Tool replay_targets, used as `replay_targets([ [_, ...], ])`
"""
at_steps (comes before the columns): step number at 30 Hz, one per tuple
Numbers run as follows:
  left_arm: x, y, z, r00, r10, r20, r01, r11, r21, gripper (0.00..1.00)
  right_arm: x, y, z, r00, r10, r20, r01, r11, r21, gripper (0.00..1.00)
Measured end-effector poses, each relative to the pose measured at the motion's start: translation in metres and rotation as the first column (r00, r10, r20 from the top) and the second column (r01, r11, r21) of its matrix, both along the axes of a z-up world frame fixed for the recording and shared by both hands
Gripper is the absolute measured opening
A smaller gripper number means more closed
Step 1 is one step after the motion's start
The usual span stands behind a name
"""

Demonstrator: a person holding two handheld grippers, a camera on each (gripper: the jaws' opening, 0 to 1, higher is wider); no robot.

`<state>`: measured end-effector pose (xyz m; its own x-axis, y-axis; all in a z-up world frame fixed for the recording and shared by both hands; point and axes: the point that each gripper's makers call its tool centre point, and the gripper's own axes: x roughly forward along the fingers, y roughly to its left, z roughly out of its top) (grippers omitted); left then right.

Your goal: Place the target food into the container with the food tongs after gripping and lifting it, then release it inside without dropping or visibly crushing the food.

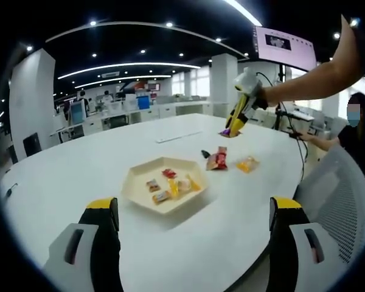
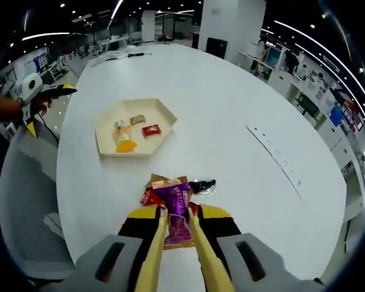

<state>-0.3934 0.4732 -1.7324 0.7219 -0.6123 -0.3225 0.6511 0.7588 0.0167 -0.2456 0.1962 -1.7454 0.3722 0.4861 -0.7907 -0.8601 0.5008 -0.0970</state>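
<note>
My right gripper [image 2: 177, 226] is shut on yellow food tongs [image 2: 155, 255], and the tongs pinch a purple snack packet [image 2: 177, 210] lifted above the white table. From the left gripper view, a person's arm holds that right gripper [image 1: 242, 104] high at the far right, the purple packet [image 1: 231, 130] hanging from the tongs. A cream hexagonal tray [image 1: 134, 176] [image 2: 168, 115] holding several wrapped snacks sits mid-table. A red packet [image 1: 217, 159] [image 2: 147, 196], an orange packet [image 1: 247, 163] and a small black packet [image 1: 204, 153] [image 2: 204, 185] lie beside it. My left gripper [image 1: 193, 219] stands wide open, holding nothing, near the table's edge.
A long pale strip [image 1: 178, 137] [image 2: 280, 161] lies on the table [image 2: 219, 97] beyond the snacks. A grey mesh chair [image 1: 344, 201] [image 2: 24, 201] stands at the table's edge. A screen on a stand [image 1: 284, 45] and a seated person [image 1: 353, 137] are at the right.
</note>
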Motion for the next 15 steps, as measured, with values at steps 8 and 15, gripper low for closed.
replay_targets([
  [8,0.0,0.0,0.002,1.0,0.002,0.006,-0.002,1.0,-0.01,0.99,0.0,0.02,0.005,1.0,0.016,0.011,-0.017,1.0,0.012,0.23],
  [15,0.0,0.0,0.002,1.0,-0.001,0.007,0.001,1.0,-0.009,0.99,0.002,0.04,0.012,0.999,0.035,0.024,-0.035,0.999,0.019,0.23],
])
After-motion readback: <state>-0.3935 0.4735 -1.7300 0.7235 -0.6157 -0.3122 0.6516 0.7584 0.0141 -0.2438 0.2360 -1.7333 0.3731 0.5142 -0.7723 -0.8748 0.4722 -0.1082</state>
